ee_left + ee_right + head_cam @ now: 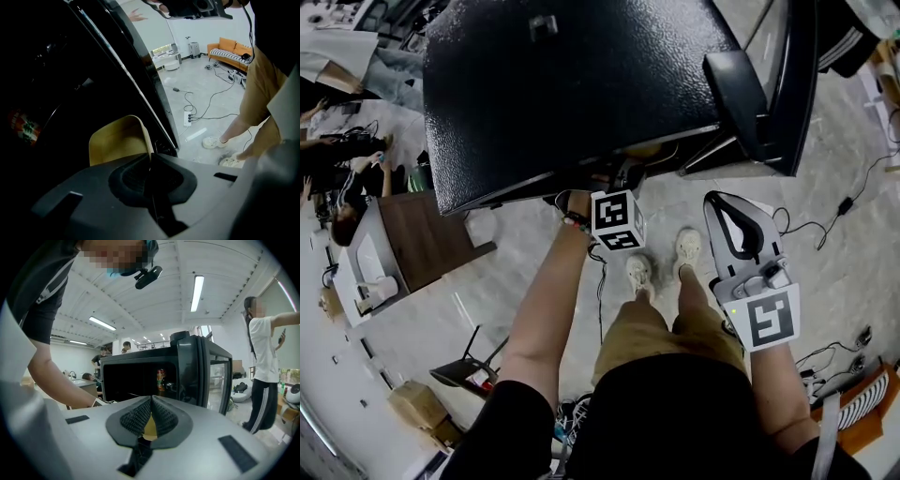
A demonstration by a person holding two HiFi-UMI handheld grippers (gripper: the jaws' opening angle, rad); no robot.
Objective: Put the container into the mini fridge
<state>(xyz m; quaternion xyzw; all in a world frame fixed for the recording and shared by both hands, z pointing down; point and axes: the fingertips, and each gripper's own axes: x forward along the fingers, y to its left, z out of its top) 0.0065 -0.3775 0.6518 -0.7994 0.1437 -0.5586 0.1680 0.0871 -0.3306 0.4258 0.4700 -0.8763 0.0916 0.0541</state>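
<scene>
The left gripper [151, 158] has its jaws pressed together on the thin rim of a yellow container [117, 143], pinching the wall edge-on between the pads. The container sits just in front of the jaws at the dark mouth of the mini fridge [562, 84]; whether it rests on a shelf cannot be told. From the head view this gripper reaches in under the front edge of the black fridge top, so its jaws are hidden there and only its marker cube shows. The fridge door [787, 84] stands swung open to the right. Deeper in the fridge stands a red and green can [161, 379], well apart from the container. The right gripper [151, 400] is held back from the fridge and points at its open front, its jaws meeting at the tips with nothing clamped; a yellowish sliver shows in the gap lower between the pads, and what it is cannot be told. The person's pale shoes [639, 272] stand on the grey floor [534, 300] just before the fridge
</scene>
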